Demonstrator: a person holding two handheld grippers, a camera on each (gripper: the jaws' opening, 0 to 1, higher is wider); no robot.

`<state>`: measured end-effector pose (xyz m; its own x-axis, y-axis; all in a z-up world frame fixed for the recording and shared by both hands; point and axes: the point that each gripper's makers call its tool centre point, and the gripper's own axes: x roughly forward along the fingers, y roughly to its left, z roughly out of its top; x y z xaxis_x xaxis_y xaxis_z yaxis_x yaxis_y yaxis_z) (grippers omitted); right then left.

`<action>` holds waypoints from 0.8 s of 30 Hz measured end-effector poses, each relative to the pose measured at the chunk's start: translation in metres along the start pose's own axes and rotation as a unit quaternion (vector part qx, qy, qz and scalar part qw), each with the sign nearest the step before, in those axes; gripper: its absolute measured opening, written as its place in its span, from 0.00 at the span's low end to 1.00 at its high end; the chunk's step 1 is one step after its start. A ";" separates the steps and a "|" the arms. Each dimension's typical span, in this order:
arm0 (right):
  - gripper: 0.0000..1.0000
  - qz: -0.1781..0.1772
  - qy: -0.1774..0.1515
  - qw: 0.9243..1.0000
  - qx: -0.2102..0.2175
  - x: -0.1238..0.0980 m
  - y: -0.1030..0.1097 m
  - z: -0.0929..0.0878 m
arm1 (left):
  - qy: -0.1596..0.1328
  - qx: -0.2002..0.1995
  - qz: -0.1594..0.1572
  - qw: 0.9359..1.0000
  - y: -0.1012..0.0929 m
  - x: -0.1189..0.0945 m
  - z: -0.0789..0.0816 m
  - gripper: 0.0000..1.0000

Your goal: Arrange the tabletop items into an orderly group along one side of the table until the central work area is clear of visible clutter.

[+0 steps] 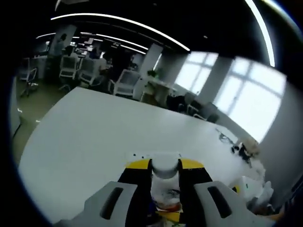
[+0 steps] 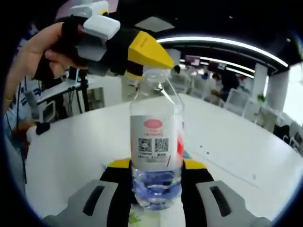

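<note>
A clear plastic water bottle (image 2: pixel 156 142) with a white label and a little water in its base stands upright between my right gripper's (image 2: pixel 156 165) jaws, which are shut on its lower body. My left gripper (image 2: pixel 150 66), held by a hand (image 2: pixel 33 52), comes in from the upper left, its yellow tips closed at the bottle's neck and cap. In the left gripper view I look down on the white cap (image 1: pixel 165 165), pinched between the left gripper's (image 1: pixel 165 166) yellow-tipped jaws. The bottle is above the white table (image 2: pixel 85 142).
The white table (image 1: pixel 94 137) spreads wide and bare to the left. Small dark items (image 1: pixel 244 149) and white packaging (image 1: pixel 251 187) lie near its right edge. Office chairs (image 1: pixel 125 82) line the far side. A stand with a device (image 2: pixel 47 111) is off the table's left.
</note>
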<state>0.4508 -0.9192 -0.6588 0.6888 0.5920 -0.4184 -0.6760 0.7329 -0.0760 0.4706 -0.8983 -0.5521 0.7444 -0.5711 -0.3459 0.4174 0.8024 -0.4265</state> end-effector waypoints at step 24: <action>0.36 0.165 -0.049 0.985 -0.020 0.076 0.112 0.033 | -0.040 -0.020 0.141 0.989 0.103 -0.085 0.015 0.20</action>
<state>0.4364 -0.7812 -0.6693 0.4498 0.8269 -0.3375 -0.8761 0.4820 0.0132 0.4581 -0.7642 -0.5545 0.8673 -0.3095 -0.3899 0.1679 0.9192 -0.3562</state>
